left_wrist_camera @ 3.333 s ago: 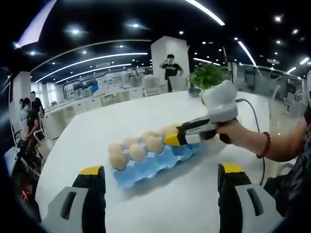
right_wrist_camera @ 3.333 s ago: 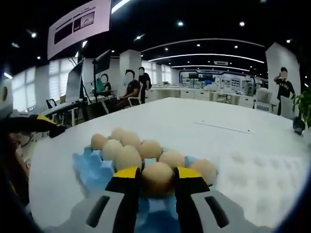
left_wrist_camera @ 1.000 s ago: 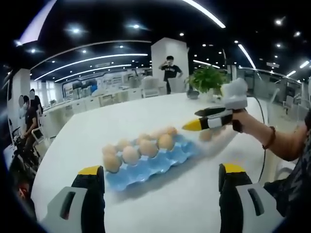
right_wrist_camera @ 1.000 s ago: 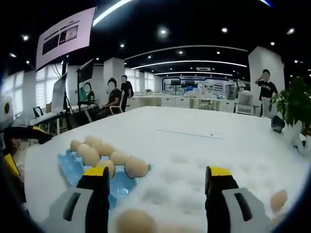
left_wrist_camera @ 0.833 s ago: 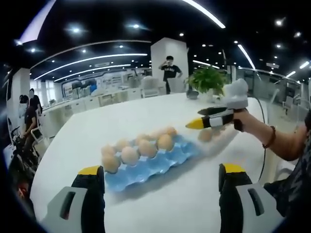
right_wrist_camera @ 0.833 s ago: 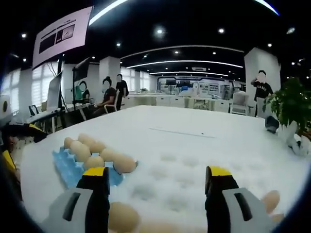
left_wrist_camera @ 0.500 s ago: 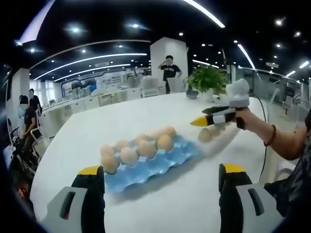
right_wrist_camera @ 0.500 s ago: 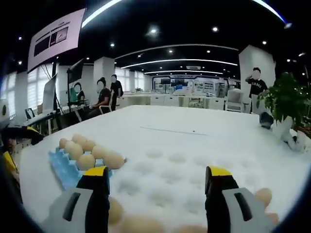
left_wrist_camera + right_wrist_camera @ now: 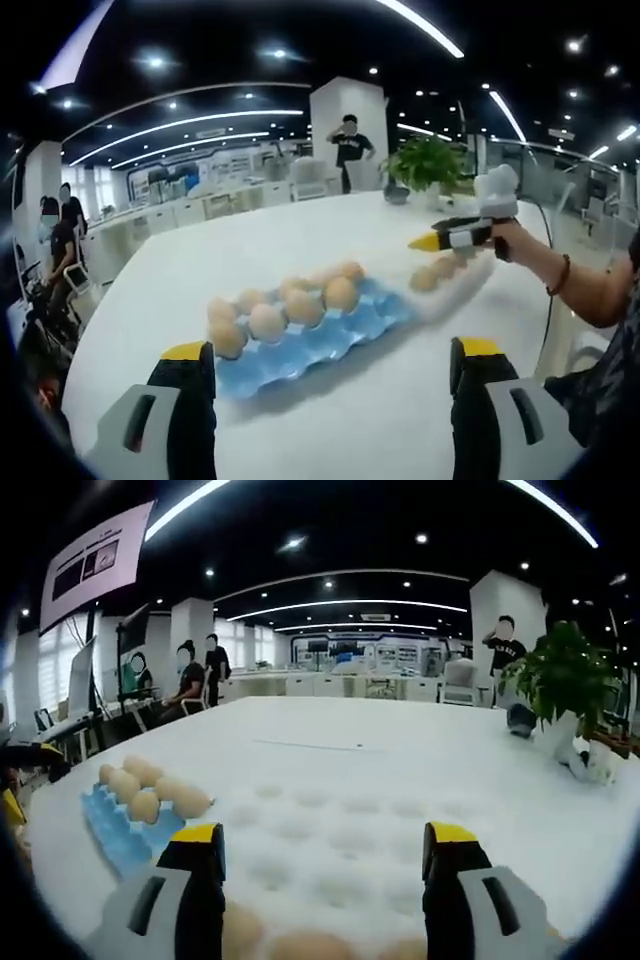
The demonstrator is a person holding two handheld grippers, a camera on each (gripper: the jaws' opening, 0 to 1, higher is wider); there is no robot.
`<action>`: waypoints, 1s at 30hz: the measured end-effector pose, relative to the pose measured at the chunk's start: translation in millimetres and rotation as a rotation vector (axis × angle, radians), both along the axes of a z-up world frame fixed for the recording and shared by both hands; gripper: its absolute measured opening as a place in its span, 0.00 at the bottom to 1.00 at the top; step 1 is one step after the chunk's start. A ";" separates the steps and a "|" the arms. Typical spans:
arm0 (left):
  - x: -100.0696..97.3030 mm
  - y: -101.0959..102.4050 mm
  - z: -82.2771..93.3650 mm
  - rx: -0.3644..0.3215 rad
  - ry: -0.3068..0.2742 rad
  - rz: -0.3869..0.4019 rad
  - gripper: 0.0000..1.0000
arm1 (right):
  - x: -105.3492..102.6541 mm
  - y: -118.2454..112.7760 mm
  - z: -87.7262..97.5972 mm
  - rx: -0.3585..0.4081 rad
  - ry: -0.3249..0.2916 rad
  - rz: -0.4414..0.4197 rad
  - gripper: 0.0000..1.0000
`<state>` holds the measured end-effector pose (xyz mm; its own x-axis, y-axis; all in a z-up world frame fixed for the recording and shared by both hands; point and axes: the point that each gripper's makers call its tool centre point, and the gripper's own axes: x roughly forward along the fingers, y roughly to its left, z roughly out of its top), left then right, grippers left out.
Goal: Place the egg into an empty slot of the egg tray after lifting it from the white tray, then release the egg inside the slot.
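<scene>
In the left gripper view we see our left gripper [image 9: 325,400] hanging over the near part of the white desk [image 9: 180,270], its jaws spread wide with nothing between them. Beyond the jaws, and well apart from them, lies the blue egg tray [image 9: 330,335], set slantwise on the desk. Its far rows hold eggs [image 9: 285,305], while the slots along its near edge are bare. Just past its right end sits the white tray [image 9: 460,290], touching or almost touching the blue one; we cannot tell which. A couple of eggs rest on it. The right gripper [image 9: 440,241] hovers above that tray, held in a hand [image 9: 520,245].

In the right gripper view the right gripper [image 9: 325,880] is also spread wide and holds nothing. The white tray [image 9: 330,830] lies straight ahead under the jaws, most of its dimples bare. At the tray's near edge, low between the jaws, we make out blurred eggs [image 9: 305,946]; they lie below the yellow tips and no jaw touches them. The egg tray [image 9: 115,835] shows against the white tray's left edge, with eggs in it. A potted plant [image 9: 560,690] stands near the desk's far right edge.
</scene>
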<state>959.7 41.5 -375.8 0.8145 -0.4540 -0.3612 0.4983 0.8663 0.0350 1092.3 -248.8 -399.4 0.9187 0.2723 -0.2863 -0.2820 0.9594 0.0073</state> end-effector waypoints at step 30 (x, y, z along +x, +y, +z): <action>-1.4 -3.0 -1.7 0.015 0.005 -0.007 1.00 | -4.6 -80.2 -11.7 0.022 0.046 -0.143 0.79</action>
<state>958.3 38.5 -377.4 0.8092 -0.4544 -0.3724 0.5050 0.8619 0.0456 1087.7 -329.0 -411.0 0.9347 0.1458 -0.3241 -0.1411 0.9893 0.0383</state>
